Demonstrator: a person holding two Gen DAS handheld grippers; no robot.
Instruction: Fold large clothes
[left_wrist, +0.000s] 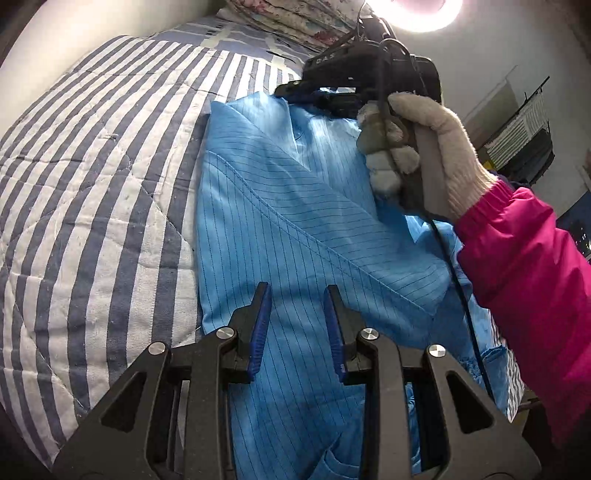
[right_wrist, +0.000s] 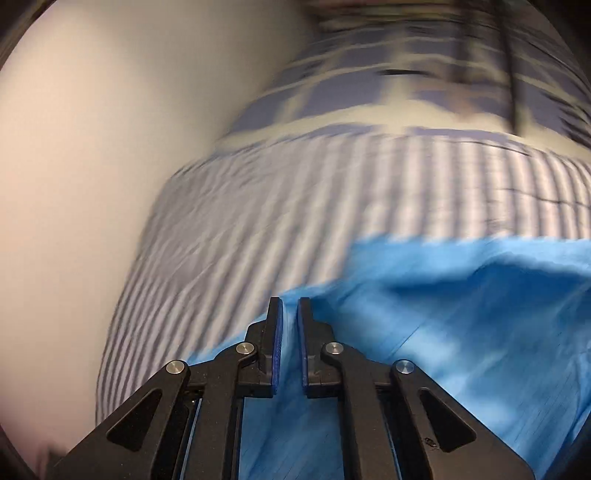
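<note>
Left tongs (left_wrist: 297, 299) spread, empty, over blue garment (left_wrist: 295, 229) lying on striped bed quilt (left_wrist: 92, 166). Right tongs (right_wrist: 290, 306) nearly pressed together, pinching garment fold. Risk: thin slick fabric slips from pinch mid-fold, leaving layers skewed.

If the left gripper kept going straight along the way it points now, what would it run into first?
Most likely the blue garment spread on the striped quilt. The left gripper angles down at it, with only that cloth showing between and beyond its fingers. How far off it lies is unclear.
</note>
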